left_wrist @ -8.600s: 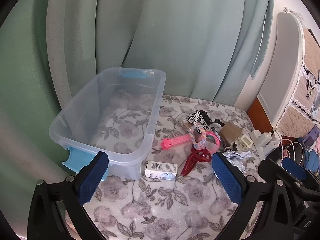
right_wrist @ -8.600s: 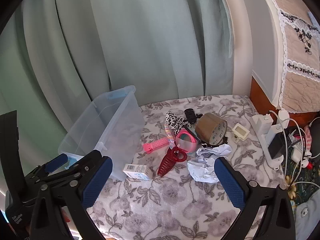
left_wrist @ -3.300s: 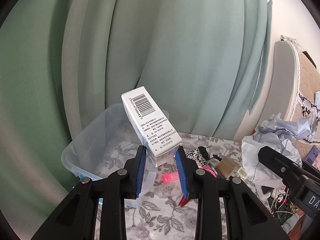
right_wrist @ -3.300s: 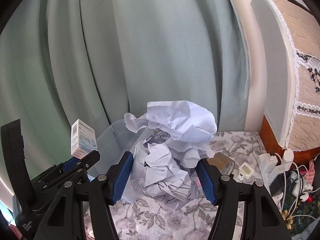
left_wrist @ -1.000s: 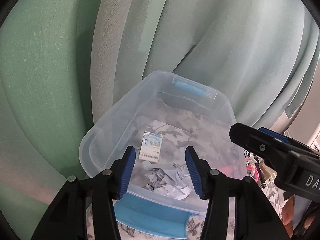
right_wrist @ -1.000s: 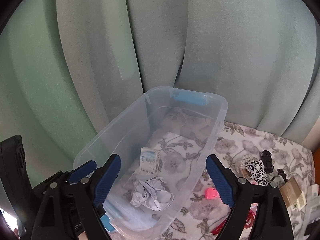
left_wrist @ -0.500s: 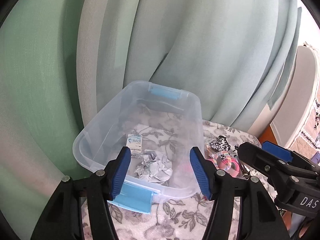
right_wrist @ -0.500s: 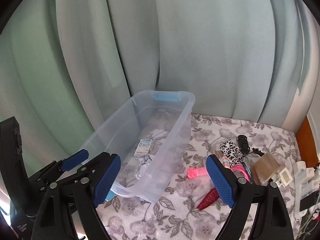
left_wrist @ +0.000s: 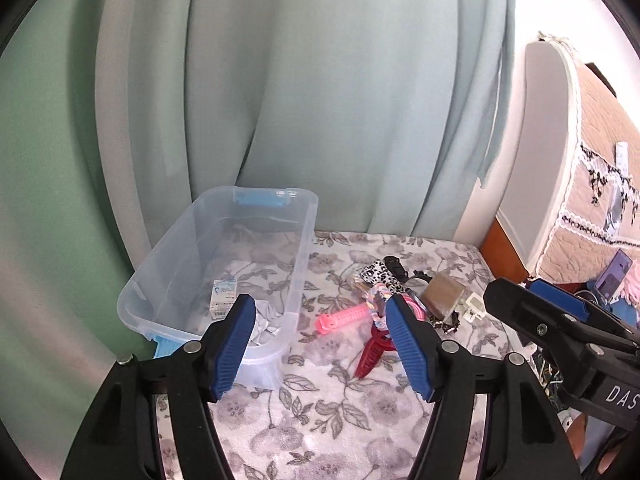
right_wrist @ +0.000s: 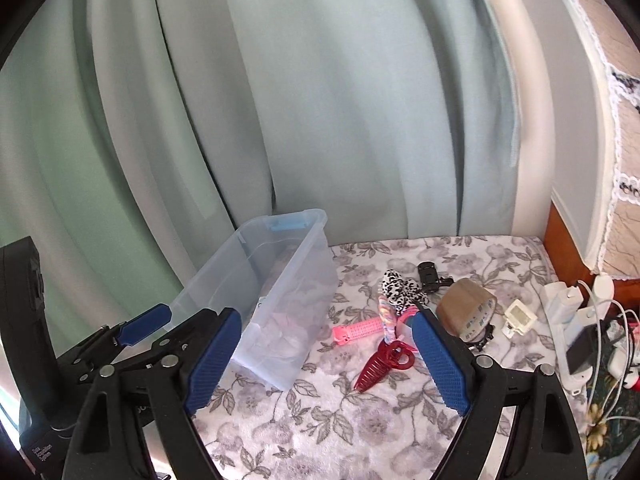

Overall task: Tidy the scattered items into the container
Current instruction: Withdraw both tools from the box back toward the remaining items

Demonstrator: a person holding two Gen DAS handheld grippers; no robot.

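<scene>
The left gripper [left_wrist: 320, 338], its jaws just having been opening, stands spread with nothing between its blue pads; the right gripper [right_wrist: 328, 360] gapes wide and empty too. Just beyond both, on the grey floral cloth [right_wrist: 320, 420], lies the dark red toothed hair clip [right_wrist: 380, 366], then the pink hair roller [right_wrist: 356, 329]. Left of them, the clear plastic storage bin with blue latches [left_wrist: 304, 240] holds the small white carton [left_wrist: 223, 299] and crumpled white paper [left_wrist: 266, 320]. Farther right sits a brown tape roll [right_wrist: 466, 313].
</scene>
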